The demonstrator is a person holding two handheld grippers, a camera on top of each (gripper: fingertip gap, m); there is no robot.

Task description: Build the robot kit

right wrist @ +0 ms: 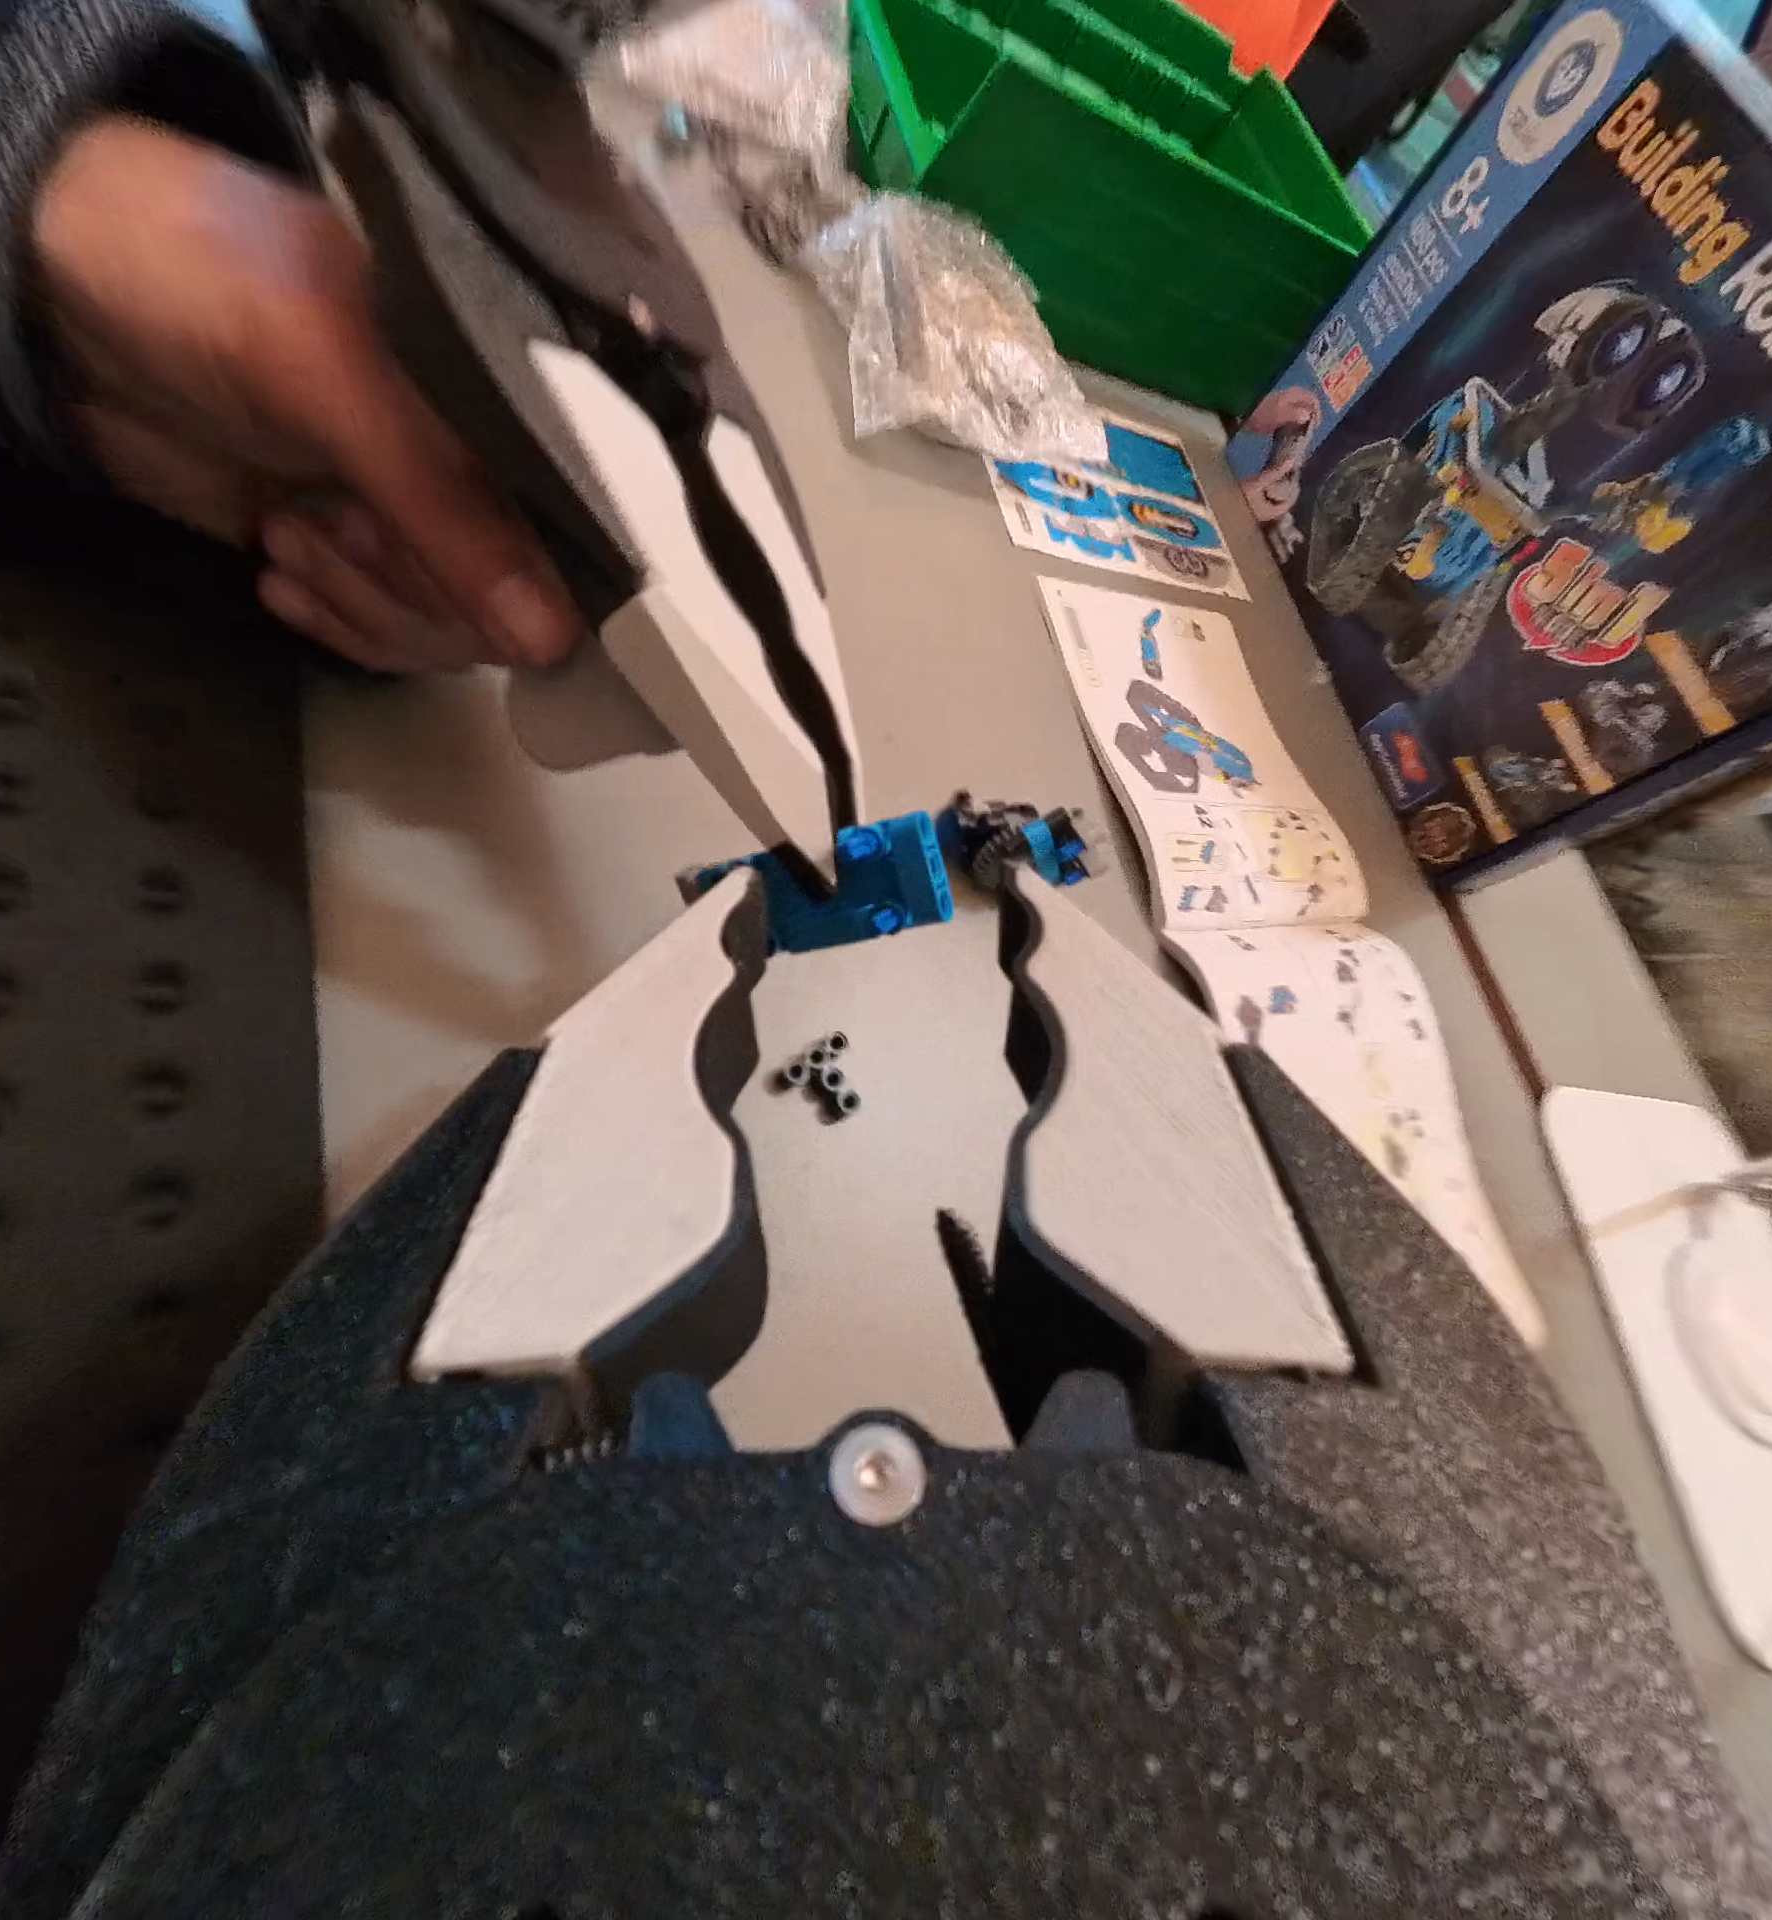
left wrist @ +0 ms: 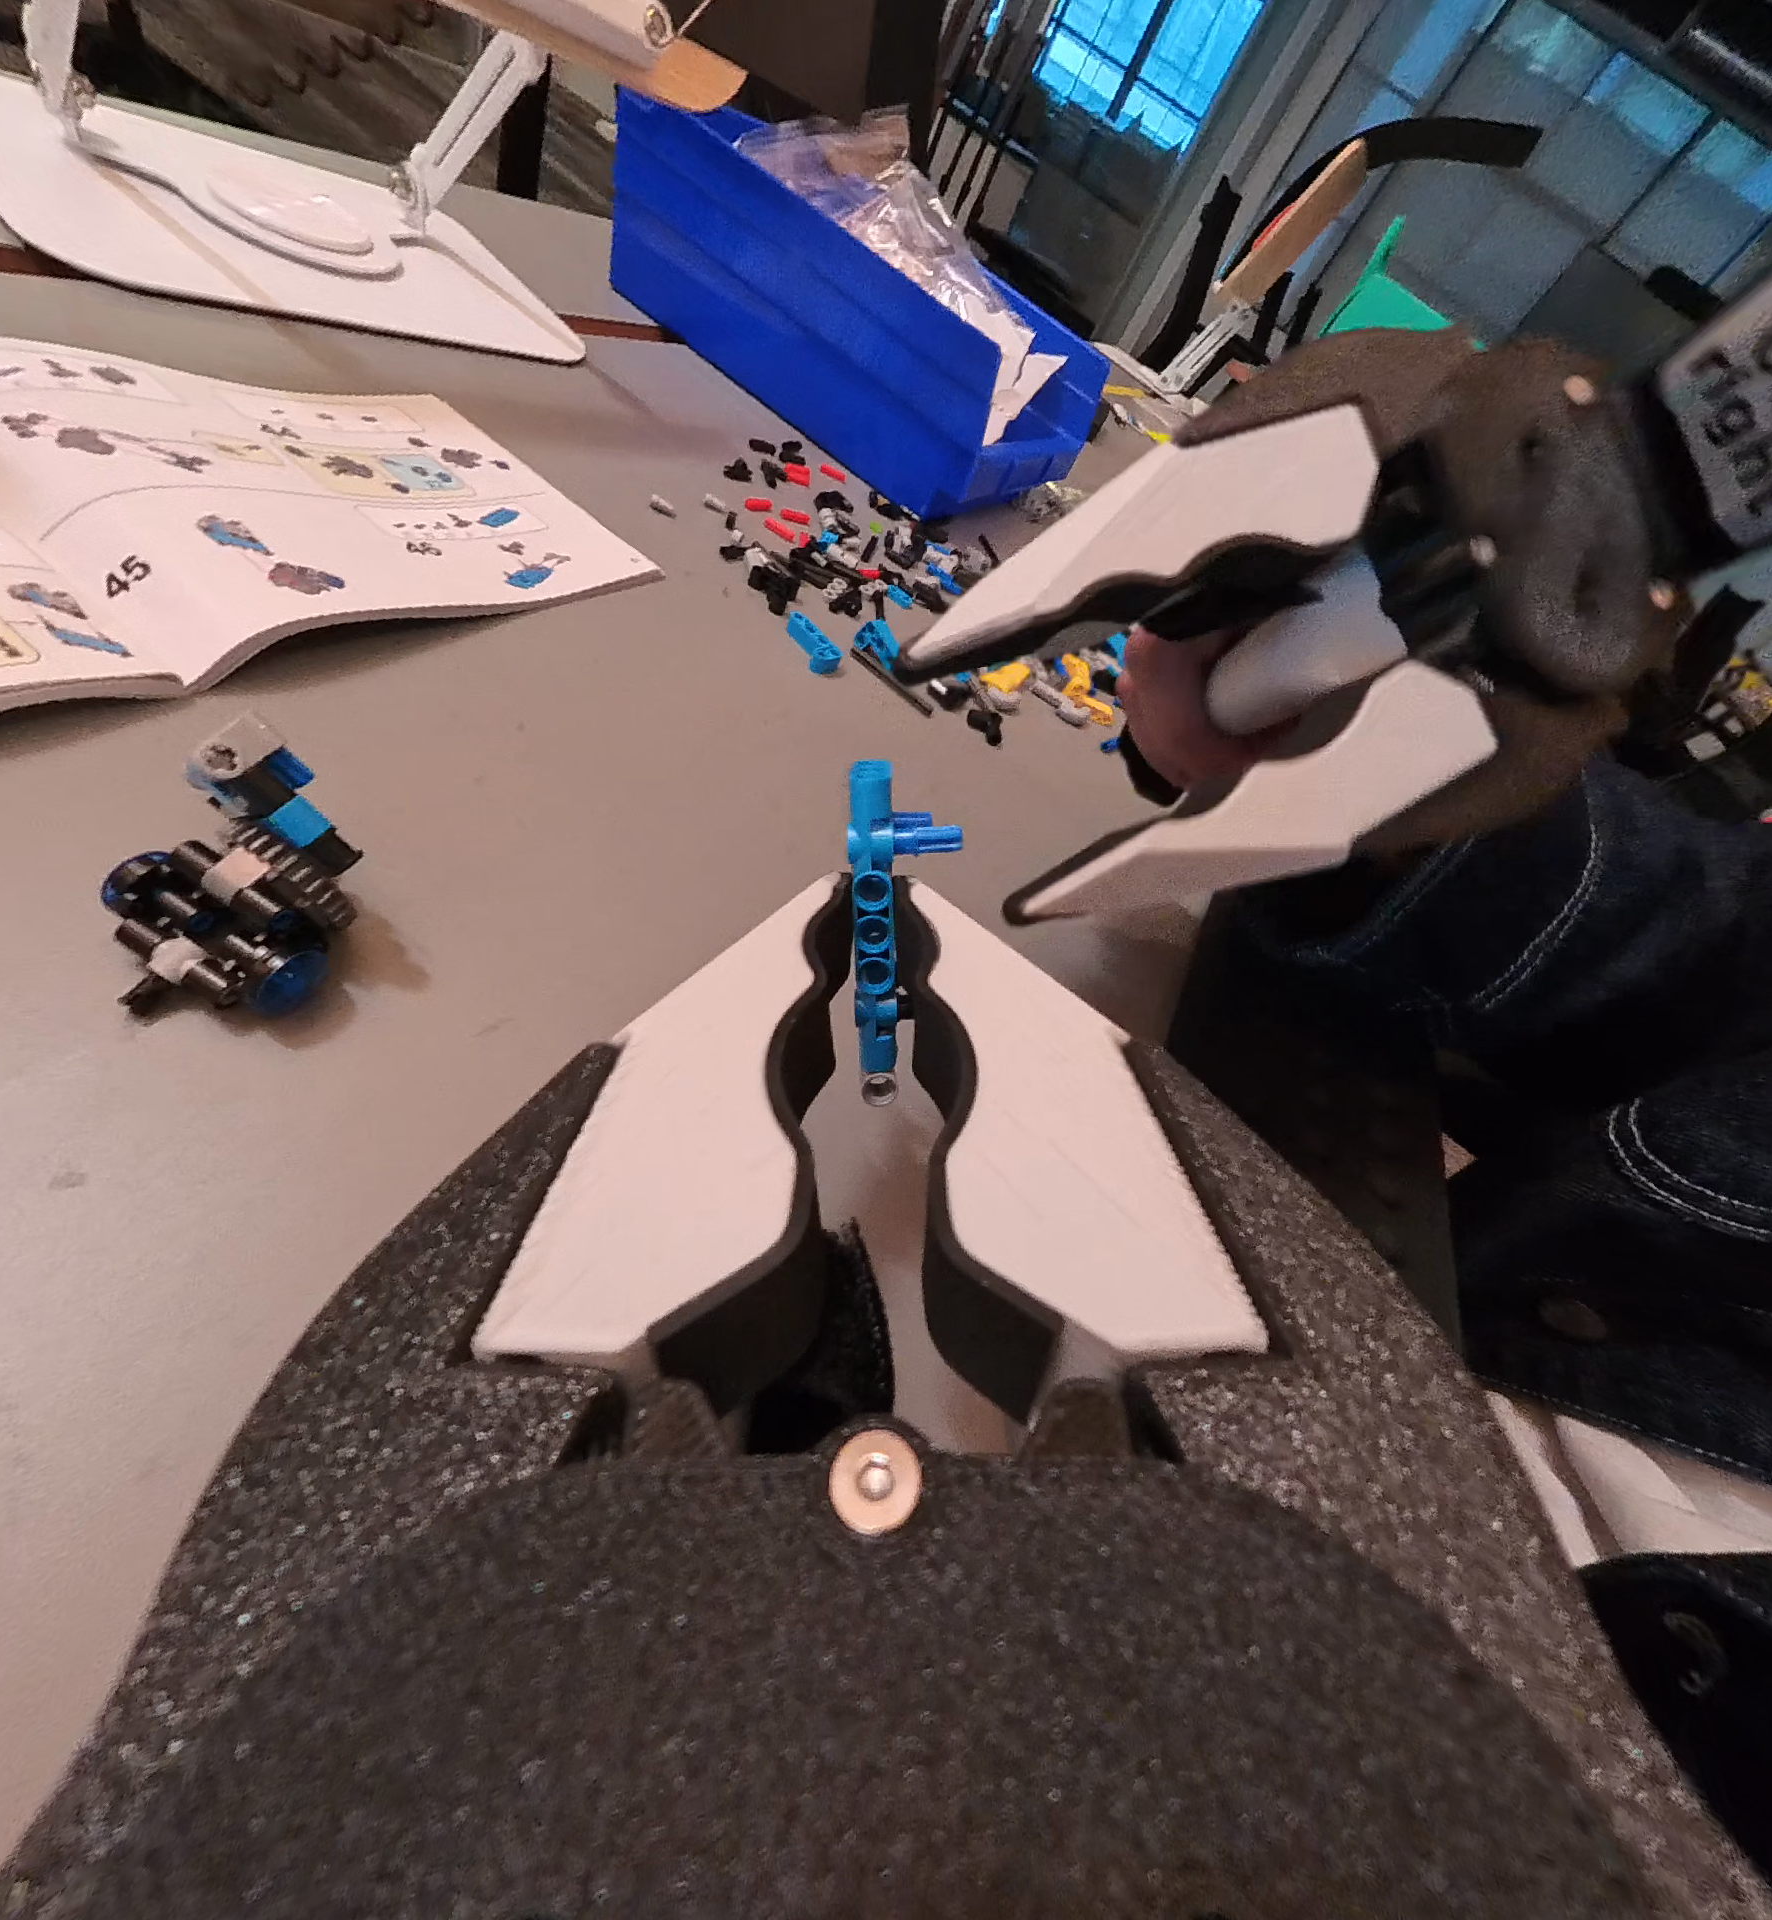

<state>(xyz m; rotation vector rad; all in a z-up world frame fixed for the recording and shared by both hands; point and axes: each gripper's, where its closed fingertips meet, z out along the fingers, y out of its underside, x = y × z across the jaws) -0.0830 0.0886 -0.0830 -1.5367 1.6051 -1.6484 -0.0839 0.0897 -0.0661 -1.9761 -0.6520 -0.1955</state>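
My left gripper is shut on a blue beam piece with pins, held upright above the grey table. My right gripper is open and empty just to the right of it. In the right wrist view, my right gripper is open, and the blue piece sits between its fingertips, held by the left gripper coming down from the upper left. A small black connector lies on the table below. A small black-and-blue wheeled assembly stands on the table nearby.
An open instruction booklet, a blue bin and a pile of loose pieces lie beyond. A printed kit box, green bin, plastic bag, sticker sheet and white stand surround them. Only a small space, under 4 cm, lies between the two pairs of fingers. The small black connector is about 8 cm from my left fingertips.
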